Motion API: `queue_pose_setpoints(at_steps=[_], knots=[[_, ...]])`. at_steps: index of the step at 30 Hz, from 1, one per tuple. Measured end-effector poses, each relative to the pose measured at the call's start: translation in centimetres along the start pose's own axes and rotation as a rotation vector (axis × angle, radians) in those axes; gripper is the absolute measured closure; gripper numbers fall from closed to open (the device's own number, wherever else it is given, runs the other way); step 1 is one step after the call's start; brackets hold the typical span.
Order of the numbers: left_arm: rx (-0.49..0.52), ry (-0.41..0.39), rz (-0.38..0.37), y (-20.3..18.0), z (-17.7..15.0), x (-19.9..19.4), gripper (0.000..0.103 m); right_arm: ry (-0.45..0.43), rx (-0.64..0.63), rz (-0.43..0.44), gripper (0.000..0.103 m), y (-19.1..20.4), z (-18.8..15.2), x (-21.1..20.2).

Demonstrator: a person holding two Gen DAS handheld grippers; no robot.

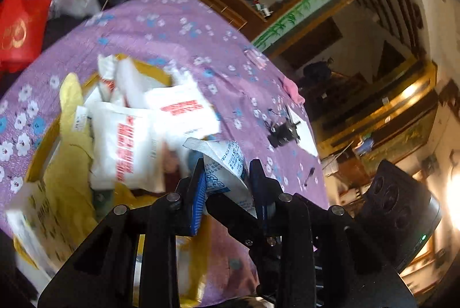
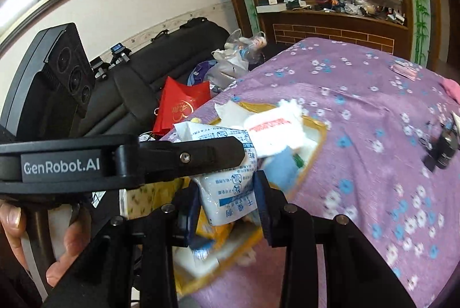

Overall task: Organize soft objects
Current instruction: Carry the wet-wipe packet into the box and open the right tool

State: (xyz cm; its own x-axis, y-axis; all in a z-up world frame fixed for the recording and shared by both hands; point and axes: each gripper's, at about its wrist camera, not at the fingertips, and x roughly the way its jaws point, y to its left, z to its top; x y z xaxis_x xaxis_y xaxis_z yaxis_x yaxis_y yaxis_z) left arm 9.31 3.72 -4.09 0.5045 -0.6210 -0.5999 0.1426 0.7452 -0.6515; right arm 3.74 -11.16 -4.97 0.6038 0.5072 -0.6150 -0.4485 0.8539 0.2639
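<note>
A white desiccant packet (image 1: 227, 164) with blue print hangs above an open yellow-rimmed box (image 1: 43, 152). My left gripper (image 1: 227, 181) is shut on it, blue pads pressing both sides. In the right wrist view the same packet (image 2: 230, 187) fills the gap of my right gripper (image 2: 228, 201), whose pads also press on it. The left gripper (image 2: 184, 155) reaches in from the left and clamps the packet's upper part. The box (image 2: 319, 132) holds white packets with red print (image 1: 126, 147) and a yellow cloth (image 1: 72, 135).
The box sits on a table under a purple flowered cloth (image 2: 359, 95). A small black device (image 1: 283, 130) and a pink item (image 1: 293, 89) lie on it farther off. A red bag (image 2: 181, 104) and a black sofa (image 2: 143, 72) stand beside the table. A hand (image 2: 66, 250) holds the left gripper.
</note>
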Motion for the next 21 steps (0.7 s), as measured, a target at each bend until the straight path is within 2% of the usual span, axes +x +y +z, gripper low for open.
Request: queue_pose_setpoints(at_steps=[3,5,6,8,12,17,19,21], knots=[[-0.042,0.028,-0.026,2.2,0.7,0.9,0.074,0.036,0.041,-0.014,0.067,0.0,0.3,1.9],[-0.027,0.032,-0.011,2.6,0.8,1.1,0.072,0.049,0.066,-0.011,0.066,-0.1,0.0,2.6],[-0.021,0.028,0.003,2.8,0.9,1.0,0.069,0.053,0.076,-0.007,0.066,0.0,-0.1,2.8],[-0.015,0.004,0.025,2.8,1.0,0.4,0.048,0.047,0.092,-0.003,0.058,-0.1,0.0,2.9],[-0.011,-0.05,-0.002,3.1,1.3,-1.8,0.042,0.014,0.09,0.0,0.049,0.3,0.3,1.8],[0.05,-0.123,0.073,1.3,-0.3,-4.0,0.042,-0.029,0.106,0.003,0.047,1.1,-0.9,-1.0],[0.116,-0.18,0.153,-0.2,-2.0,-5.3,0.042,-0.047,0.141,0.007,0.047,1.4,-2.2,-2.4],[0.177,-0.235,0.25,-1.6,-3.8,-6.0,0.037,-0.033,0.16,0.029,0.047,1.9,-3.9,-3.2]])
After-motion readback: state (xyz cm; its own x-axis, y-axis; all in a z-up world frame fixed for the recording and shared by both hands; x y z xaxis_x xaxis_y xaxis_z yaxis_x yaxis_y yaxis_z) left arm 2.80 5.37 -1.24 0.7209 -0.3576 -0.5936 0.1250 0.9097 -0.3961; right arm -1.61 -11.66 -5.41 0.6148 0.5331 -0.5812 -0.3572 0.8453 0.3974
